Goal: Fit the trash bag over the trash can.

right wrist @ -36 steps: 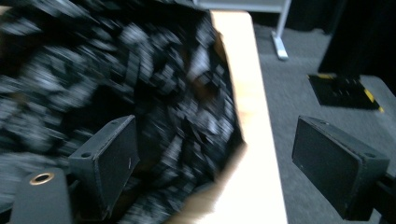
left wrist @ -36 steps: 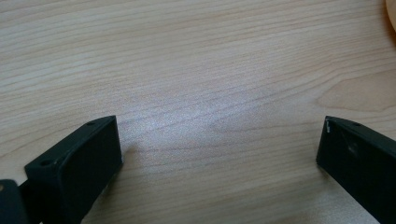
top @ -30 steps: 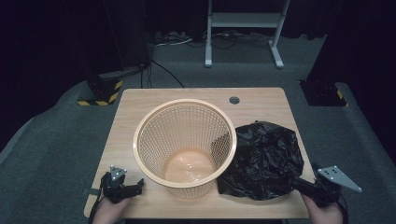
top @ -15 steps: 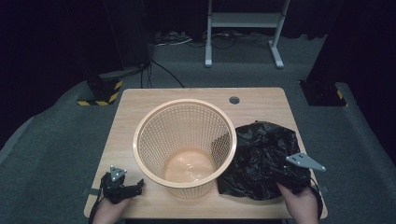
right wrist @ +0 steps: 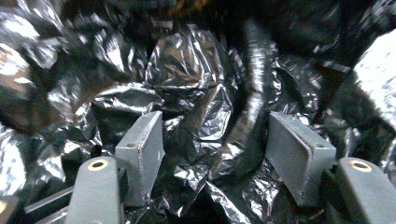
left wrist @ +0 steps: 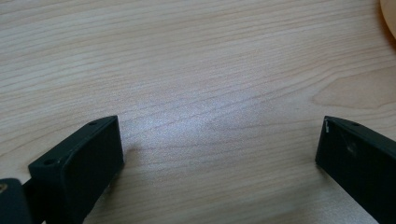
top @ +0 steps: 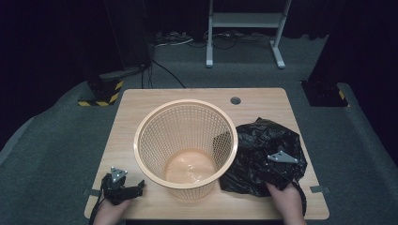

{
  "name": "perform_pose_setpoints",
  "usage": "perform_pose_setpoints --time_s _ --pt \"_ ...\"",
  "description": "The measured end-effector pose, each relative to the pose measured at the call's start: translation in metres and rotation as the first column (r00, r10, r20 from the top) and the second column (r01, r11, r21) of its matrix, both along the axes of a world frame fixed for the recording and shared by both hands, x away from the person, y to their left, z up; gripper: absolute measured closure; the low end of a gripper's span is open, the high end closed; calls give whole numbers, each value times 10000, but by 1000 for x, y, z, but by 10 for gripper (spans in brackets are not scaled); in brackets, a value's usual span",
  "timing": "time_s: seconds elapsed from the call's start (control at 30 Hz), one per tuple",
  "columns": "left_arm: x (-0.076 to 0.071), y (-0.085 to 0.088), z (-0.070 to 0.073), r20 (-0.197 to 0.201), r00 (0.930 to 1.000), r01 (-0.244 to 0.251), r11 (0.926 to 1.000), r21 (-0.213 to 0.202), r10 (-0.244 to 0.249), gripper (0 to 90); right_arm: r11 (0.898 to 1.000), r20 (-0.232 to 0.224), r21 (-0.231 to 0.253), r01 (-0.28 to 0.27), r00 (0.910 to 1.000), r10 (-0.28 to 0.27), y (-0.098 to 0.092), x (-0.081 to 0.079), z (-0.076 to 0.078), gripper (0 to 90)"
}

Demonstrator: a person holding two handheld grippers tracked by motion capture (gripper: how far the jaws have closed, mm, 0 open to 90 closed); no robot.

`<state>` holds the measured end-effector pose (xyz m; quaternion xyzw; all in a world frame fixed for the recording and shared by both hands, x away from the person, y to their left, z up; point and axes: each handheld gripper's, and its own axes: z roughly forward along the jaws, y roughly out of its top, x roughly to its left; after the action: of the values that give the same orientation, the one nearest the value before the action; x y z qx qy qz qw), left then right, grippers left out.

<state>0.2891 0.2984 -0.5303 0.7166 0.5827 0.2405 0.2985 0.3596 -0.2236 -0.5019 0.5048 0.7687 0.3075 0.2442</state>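
Black plastic bag point(top: 265, 157) lies crumpled in a heap on the bench point(top: 187, 96), towards the right edge and nearer the front than the back. Its left side touches the basket point(top: 185, 145).

Basket: orange mesh, upright, mouth open, at the middle of the bench.

Right tongs point(top: 274, 171) are on the front part of the bag heap, with the hand point(top: 286, 201) behind them at the front edge. In the right gripper view the right tongs point(right wrist: 215, 144) stand partly spread, and folds of shiny black film bulge up between the two pads point(right wrist: 142, 149). Jaws have just been closing in on the bag. Film sits between them, touching the inner faces in places, but a firm pinch is not visible; I read them as not yet clamped.

Left tongs point(top: 123, 187) rest at the front left corner of the bench, just beside the basket's foot, apart from it. In the left gripper view the left tongs point(left wrist: 219, 144) are spread wide over bare wood grain, holding nothing. A sliver of orange basket rim point(left wrist: 390, 14) shows at the top right of that view.

Round cable hole point(top: 235, 100) near the back edge, right of centre.
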Motion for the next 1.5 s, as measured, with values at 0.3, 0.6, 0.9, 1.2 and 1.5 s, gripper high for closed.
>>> perform_pose_setpoints --time_s 0.3,0.6,0.9,1.2,1.5 --pt "-1 0 0 23 10000 23 10000 5 -23 14 9997 15 -220 97 10000 -97 3 2 -13 641" --pt "-1 0 0 56 10000 52 10000 2 -52 24 9995 594 183 256 9979 -266 -3 -3 -19 882" --pt "-1 0 0 66 10000 60 10000 -3 -60 27 9919 2684 985 808 9576 -1046 -17 -21 4 884" --pt "-1 -1 0 76 9999 78 10000 -7 -78 31 9800 4521 1636 1131 8744 -1764 -34 -44 40 880" --pt "-1 -1 0 77 9999 80 10000 -5 -80 32 9698 5936 2262 918 7764 -2119 -48 -69 88 876"
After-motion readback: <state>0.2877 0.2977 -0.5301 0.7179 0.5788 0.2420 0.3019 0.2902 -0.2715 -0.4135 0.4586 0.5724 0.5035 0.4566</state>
